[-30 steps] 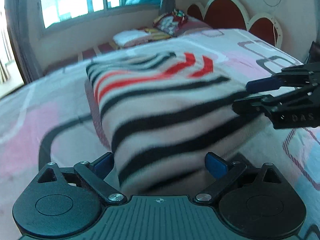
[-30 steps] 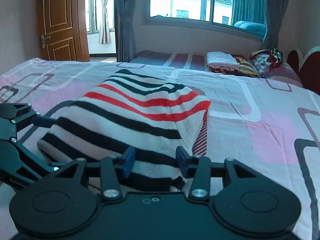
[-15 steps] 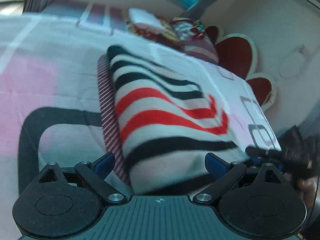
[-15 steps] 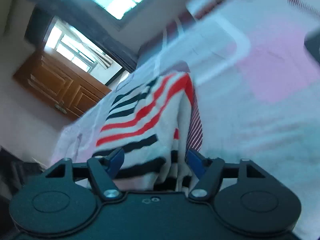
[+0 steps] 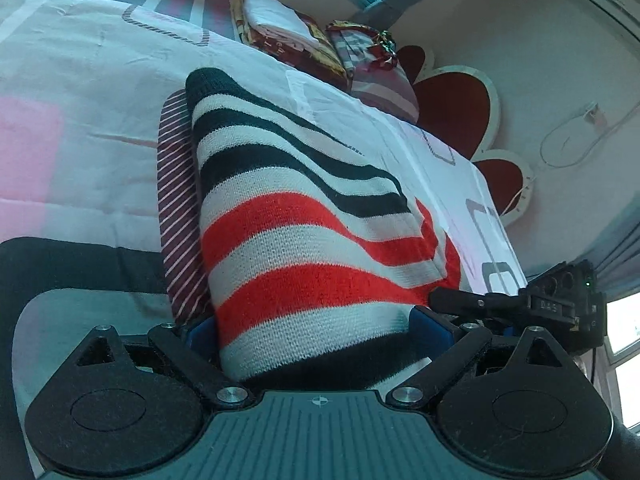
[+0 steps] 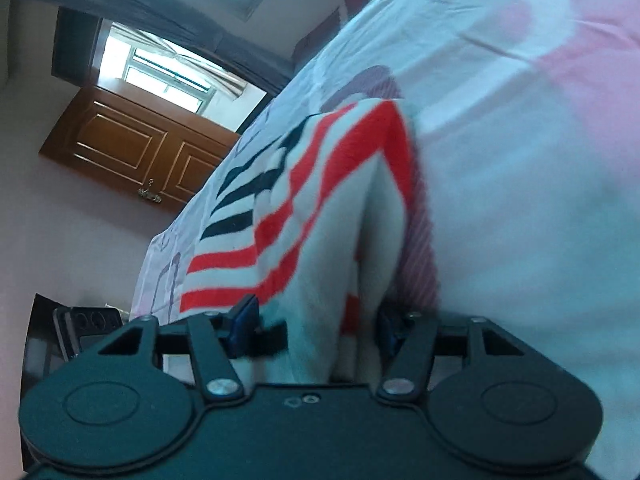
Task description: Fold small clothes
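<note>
The folded knitted sweater with white, black and red stripes (image 5: 304, 240) lay on the pink-and-white patterned bedsheet (image 5: 80, 120), over a thin-striped maroon garment (image 5: 176, 216). The left gripper (image 5: 316, 332) stood spread wide, its jaws just closing a little, the sweater's near end between its blue pads without clear pressure. The right gripper (image 6: 316, 324), half open and also narrowing, straddled the sweater's folded edge. The step looked like gripping for another fold; next, both must pinch firmly.
</note>
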